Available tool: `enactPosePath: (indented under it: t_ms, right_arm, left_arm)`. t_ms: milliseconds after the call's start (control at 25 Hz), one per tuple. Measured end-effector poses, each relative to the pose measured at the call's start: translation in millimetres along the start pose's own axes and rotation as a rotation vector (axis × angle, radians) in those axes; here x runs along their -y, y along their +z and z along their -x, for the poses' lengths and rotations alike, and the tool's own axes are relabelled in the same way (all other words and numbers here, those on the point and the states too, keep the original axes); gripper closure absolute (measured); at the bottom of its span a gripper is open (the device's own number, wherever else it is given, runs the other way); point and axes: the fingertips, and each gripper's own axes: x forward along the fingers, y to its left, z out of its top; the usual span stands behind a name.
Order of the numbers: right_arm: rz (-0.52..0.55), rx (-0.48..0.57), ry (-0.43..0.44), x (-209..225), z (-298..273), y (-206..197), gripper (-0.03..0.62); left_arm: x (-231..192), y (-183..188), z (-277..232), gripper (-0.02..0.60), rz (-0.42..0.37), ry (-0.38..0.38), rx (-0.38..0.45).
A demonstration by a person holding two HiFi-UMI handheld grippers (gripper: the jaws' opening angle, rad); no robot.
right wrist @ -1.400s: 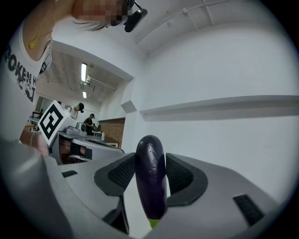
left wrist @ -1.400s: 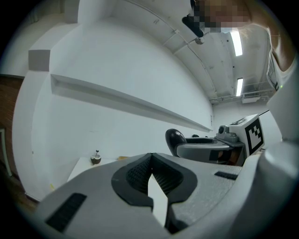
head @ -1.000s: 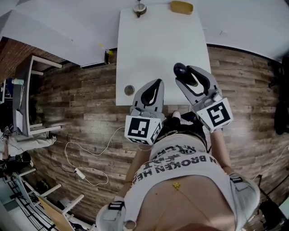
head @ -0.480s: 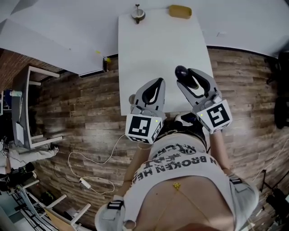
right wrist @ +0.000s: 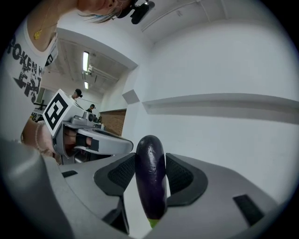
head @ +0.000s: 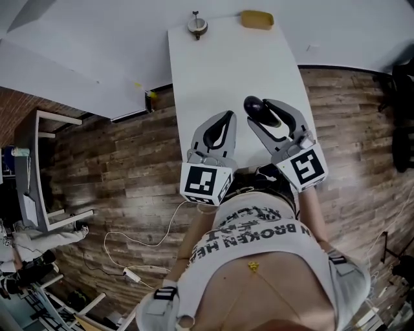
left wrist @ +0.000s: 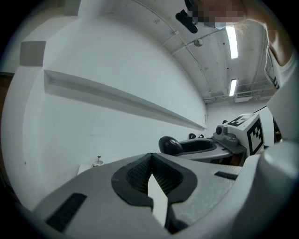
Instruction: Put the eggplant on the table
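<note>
"Two questions: where is the eggplant (right wrist: 150,175), and what has it?"

"The right hand-held gripper (head: 262,111) has it. Its jaws are clamped on the eggplant's sides. The dark end pokes out past the tips and a bit of green shows at the back. It hangs above the near part of the table (head: 220,64), though the head view is too steep to say for sure that it is clear of the top."

"And the left hand-held gripper (left wrist: 150,158)?"

"Its jaws are together at the tips with nothing between them, just beside the right one."

"How should the eggplant be set down?"

"Lower it until its underside rests on the table before parting the jaws. It looks round and smooth, so I judge it would roll if dropped. Lay it well inside the edge, open slowly, then draw straight back so the pads don't drag it. The small round thing (head: 198,24) and the yellow thing (head: 257,18) at the far end are well apart from this spot."
</note>
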Motion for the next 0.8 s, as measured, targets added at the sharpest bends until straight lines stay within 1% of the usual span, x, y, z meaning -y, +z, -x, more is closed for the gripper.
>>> enactPosePath:
  t_ms: [120, 360, 480, 560, 680, 800]
  right_arm:
    - [0.023, -0.01, -0.018, -6, -9, -2, 0.391]
    - [-0.017, -0.011, -0.063, -13, -18, -7, 0.391]
    - [-0.035, -0.011, -0.071, -10, -16, -9, 0.391]
    - [-0.039, -0.015, -0.073, -6, -14, -11, 0.391]
    - [-0.037, -0.016, -0.07, 2, -10, -13, 0.391]
    - [-0.035, -0.015, -0.061, 17, -4, -14, 0.391]
  left_arm:
    - [-10, -4, 4, 0.575, -0.009, -0.02, -0.004]
    - [-21, -11, 5, 0.575, -0.009, -0.057, -0.015]
    - [-17, -10, 2, 0.575, -0.028, -0.071, -0.017]
    - [-15, -11, -2, 0.575, -0.035, -0.071, -0.019]
    - [-13, -11, -7, 0.575, -0.023, -0.058, -0.022]
    - [-7, -11, -19, 0.575, -0.023, -0.047, -0.031]
